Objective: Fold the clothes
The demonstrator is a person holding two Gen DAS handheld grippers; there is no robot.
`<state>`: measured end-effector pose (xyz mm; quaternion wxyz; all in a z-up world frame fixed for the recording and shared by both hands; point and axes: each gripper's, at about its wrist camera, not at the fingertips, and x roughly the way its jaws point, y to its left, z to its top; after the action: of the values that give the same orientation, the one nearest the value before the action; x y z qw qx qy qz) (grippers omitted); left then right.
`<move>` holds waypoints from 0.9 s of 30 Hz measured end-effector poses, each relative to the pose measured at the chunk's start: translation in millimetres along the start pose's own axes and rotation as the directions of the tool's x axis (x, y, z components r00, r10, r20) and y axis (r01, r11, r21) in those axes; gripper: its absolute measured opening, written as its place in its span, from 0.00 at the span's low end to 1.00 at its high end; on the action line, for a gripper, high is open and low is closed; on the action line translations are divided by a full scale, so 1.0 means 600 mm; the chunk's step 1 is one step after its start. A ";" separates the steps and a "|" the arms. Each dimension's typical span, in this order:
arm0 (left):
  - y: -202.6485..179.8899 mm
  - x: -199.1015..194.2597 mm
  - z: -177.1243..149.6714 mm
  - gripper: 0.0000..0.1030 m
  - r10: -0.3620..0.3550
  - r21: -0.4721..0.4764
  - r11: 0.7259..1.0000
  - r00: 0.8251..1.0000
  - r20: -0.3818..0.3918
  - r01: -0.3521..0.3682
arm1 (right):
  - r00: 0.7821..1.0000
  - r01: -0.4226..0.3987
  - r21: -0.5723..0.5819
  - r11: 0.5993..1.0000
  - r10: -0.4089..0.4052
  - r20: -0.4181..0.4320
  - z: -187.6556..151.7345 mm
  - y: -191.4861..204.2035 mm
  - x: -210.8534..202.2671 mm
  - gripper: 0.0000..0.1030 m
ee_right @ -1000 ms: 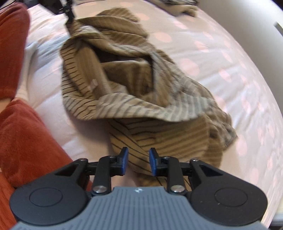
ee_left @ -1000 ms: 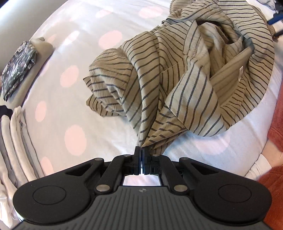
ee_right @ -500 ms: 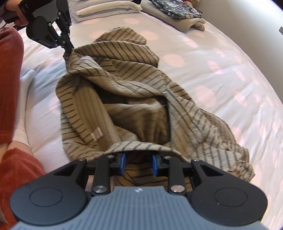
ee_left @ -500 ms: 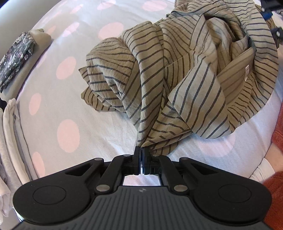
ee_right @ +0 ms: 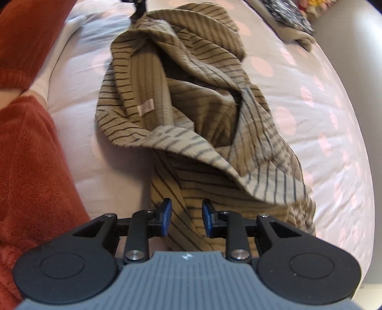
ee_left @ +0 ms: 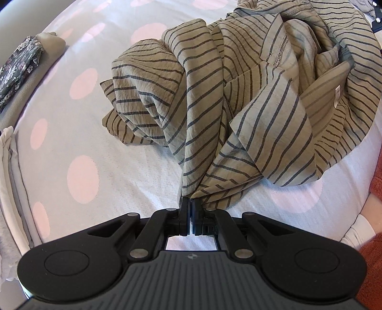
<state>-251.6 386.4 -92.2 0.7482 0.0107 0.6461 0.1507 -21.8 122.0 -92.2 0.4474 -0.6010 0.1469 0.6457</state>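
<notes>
A tan shirt with dark stripes (ee_left: 238, 100) lies crumpled on the dotted bed sheet (ee_left: 83, 178). My left gripper (ee_left: 190, 202) is shut on a bunched edge of it, low over the sheet. In the right wrist view the same shirt (ee_right: 191, 107) stretches away from me, its pale label (ee_right: 145, 108) showing. My right gripper (ee_right: 186, 214) is open, its blue pads (ee_right: 166, 213) on either side of a striped fold that lies under and between them, not pressing it. The left gripper's tip (ee_right: 138, 8) shows at the shirt's far end.
A stack of folded pale clothes (ee_left: 9, 171) sits at the left edge, and a floral piece on a beige fold (ee_left: 21, 62) lies beyond it. A person's rust-red sleeves (ee_right: 31, 162) close in the near left side of the right wrist view.
My left gripper has sunk a little toward the sheet, still holding the shirt's edge. The right gripper has rolled and shifted, so the fold that draped over its fingers now lies ahead.
</notes>
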 end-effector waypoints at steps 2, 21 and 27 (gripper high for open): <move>0.001 0.001 0.000 0.00 -0.002 -0.002 1.000 1.000 0.001 0.002 | 1.000 0.010 -0.038 0.999 -0.011 -0.017 0.006 0.006 0.019 0.29; 0.008 -0.025 -0.003 0.00 -0.036 -0.019 0.999 0.999 0.031 0.037 | 0.996 -0.090 0.091 0.992 0.089 0.022 -0.024 -0.034 0.003 0.02; -0.005 -0.075 -0.012 0.00 -0.041 0.004 0.999 0.996 0.077 0.041 | 0.999 0.029 0.167 0.985 -0.036 0.038 -0.050 -0.039 -0.088 0.00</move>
<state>-263.5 371.6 -50.4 0.7755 0.0040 0.6169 0.1340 8.4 92.2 -43.4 0.5096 -0.5507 0.1814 0.6358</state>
